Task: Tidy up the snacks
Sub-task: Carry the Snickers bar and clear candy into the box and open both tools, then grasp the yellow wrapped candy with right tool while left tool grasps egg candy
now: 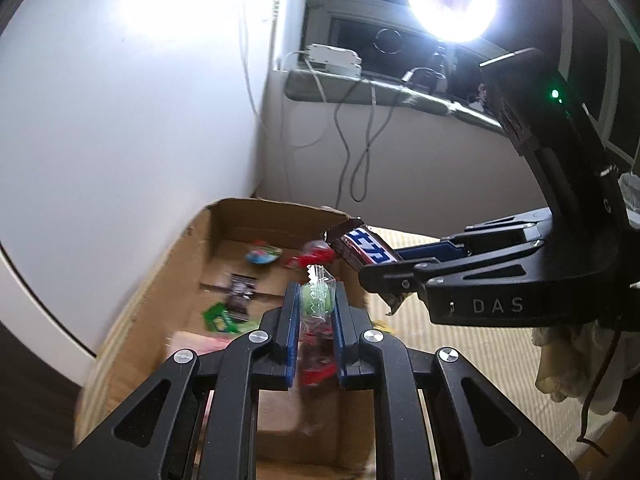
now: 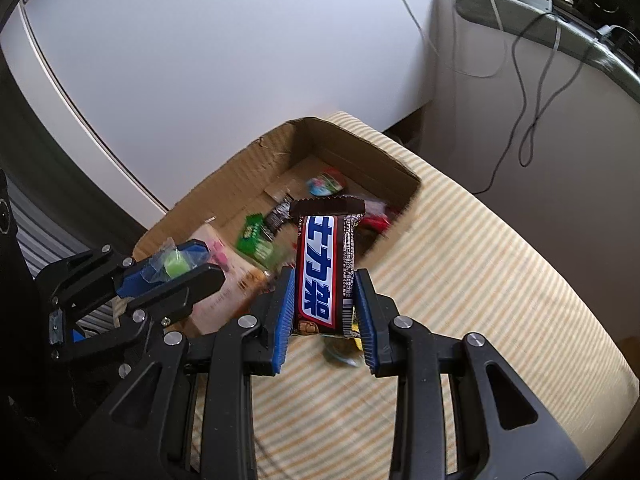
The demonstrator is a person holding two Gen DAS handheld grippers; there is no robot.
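left gripper [image 1: 316, 300] clenched on a green candy [image 1: 316, 298] in clear wrap, above the cardboard box [image 1: 160, 280] | right gripper [image 2: 325, 296] grasping a chocolate bar [image 2: 325, 268] upright, over the box's near edge | box on striped cloth [image 2: 480, 280], several snacks inside

- Ring light [image 1: 452, 0] blazing at the top of the left wrist view, blown out to pure white, dark hole in its middle.
- Its glare washes over the white panel [image 1: 132, 80], leaving a hot patch.
- Snacks inside the cardboard box [image 1: 240, 216] smear with motion blur in both views; its near wall too.
- Fisheye bends every straight line, and the corners drop to black.
- Striped cloth [image 2: 480, 280] evenly lit, soft shadows only.
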